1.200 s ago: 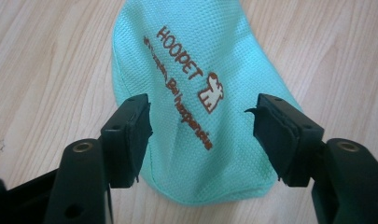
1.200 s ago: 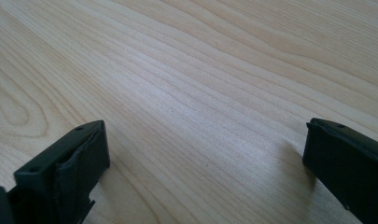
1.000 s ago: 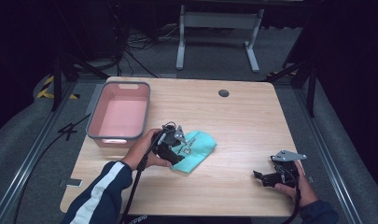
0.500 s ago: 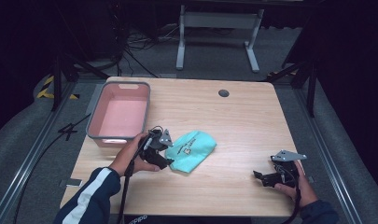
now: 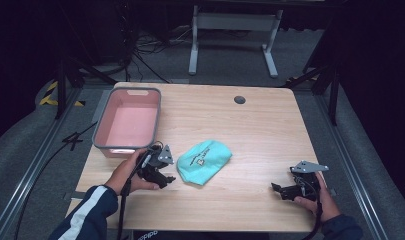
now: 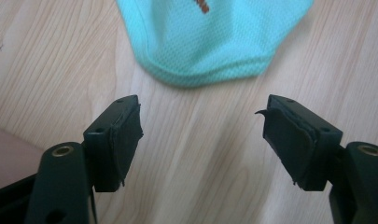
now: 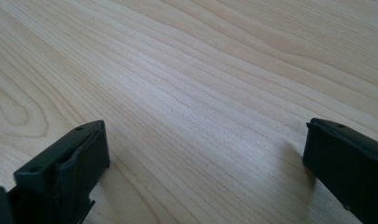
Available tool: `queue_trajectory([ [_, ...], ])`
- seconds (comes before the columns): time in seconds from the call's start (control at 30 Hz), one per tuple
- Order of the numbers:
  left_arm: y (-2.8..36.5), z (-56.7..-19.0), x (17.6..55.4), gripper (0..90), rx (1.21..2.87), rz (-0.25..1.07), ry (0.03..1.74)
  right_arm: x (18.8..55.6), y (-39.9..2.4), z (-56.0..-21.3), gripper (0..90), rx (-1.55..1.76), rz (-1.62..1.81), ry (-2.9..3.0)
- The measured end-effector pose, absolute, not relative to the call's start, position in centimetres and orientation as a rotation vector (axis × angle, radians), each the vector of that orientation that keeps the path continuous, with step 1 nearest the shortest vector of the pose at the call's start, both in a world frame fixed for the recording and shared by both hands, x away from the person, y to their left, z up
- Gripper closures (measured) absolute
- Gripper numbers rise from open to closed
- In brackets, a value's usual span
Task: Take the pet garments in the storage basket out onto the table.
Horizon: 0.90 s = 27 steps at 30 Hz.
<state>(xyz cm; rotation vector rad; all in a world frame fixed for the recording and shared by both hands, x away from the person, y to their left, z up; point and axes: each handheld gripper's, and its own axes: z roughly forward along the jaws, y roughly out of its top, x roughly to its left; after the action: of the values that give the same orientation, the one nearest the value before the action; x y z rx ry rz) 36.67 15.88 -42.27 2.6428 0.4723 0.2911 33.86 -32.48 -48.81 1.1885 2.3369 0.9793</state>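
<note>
A teal mesh cloth (image 5: 204, 161) with a small printed logo lies flat near the middle of the wooden table (image 5: 260, 130). My left gripper (image 5: 169, 176) sits just left of it, low over the table and apart from the fabric. In the left gripper view the cloth's (image 6: 214, 37) rounded hem lies ahead of my left gripper (image 6: 200, 107). Its jaws have just been opening and hold nothing. My right gripper (image 5: 277, 190) rests at the front right of the table. In the right gripper view my right gripper (image 7: 203, 126) stands open over bare wood.
A pink tub with a grey rim (image 5: 97, 132) stands at the left of the table, just behind my left hand. A round cable hole (image 5: 239, 99) sits at the back. Dark floor, cables and a metal stand frame (image 5: 232, 22) surround the table.
My left gripper has let go of the teal cloth and drawn back to the left, its jaws wider. The cloth now lies free. The right gripper has stayed put.
</note>
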Motion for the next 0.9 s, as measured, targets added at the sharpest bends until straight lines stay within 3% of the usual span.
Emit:
queue_trajectory([
  [0.9, 22.6, -44.5, 33.9, 20.7, 2.624, 0.389, 0.542, 33.9, -32.5, -48.8, 0.7, 1.19, 0.979, 2.336],
])
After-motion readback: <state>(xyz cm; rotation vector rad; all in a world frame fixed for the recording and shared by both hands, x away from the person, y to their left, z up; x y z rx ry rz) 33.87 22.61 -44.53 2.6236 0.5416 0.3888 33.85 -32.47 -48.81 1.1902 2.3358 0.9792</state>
